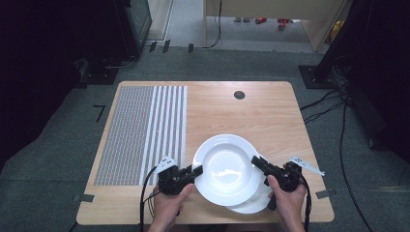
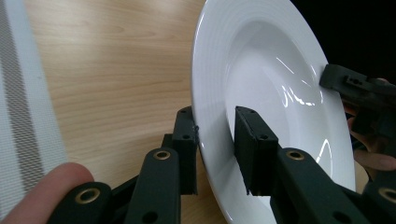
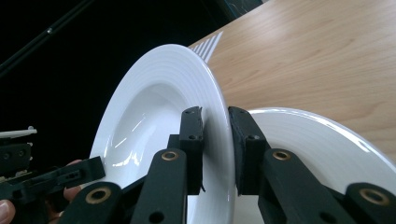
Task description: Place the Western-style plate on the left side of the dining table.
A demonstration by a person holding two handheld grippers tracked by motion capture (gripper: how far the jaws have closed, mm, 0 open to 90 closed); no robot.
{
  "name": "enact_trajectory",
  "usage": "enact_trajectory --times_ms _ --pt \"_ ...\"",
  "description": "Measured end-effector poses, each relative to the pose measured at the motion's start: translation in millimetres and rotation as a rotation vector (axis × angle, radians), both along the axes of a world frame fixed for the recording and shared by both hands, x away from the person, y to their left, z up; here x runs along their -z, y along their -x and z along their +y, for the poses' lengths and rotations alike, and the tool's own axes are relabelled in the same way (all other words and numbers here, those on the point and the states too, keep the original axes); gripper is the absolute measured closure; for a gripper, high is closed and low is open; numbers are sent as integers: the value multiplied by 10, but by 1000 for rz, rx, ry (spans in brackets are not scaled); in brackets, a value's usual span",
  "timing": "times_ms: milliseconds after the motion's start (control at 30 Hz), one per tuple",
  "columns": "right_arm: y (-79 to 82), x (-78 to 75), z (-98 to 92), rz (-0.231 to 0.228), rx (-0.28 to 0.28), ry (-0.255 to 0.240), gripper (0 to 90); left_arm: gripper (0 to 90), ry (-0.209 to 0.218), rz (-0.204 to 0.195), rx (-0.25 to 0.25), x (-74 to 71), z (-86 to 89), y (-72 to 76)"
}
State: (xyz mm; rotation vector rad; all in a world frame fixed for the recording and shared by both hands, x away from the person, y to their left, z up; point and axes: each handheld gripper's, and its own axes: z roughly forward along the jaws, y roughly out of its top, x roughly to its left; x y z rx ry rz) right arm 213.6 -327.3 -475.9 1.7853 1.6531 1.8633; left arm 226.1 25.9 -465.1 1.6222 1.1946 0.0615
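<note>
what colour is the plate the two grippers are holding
Plain glossy white, with faint raised rings around the rim. The plate shows best in the left gripper view.

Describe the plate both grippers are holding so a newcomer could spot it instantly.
On the wooden table, near its front right corner, two white plates overlap. The held plate is the upper one, gripped at opposite rims by the left gripper and right gripper; the lower plate peeks out beneath.
</note>
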Motion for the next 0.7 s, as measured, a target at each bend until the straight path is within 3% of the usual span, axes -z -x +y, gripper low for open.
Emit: enact_trajectory --times_ms 500,700 --pt "-278 -208 576 -17 -72 28 767 739 23 -43 -86 -246 581 -116" --pt "-380 -232 858 -15 -98 34 761 746 9 -51 -125 -321 840 -175"
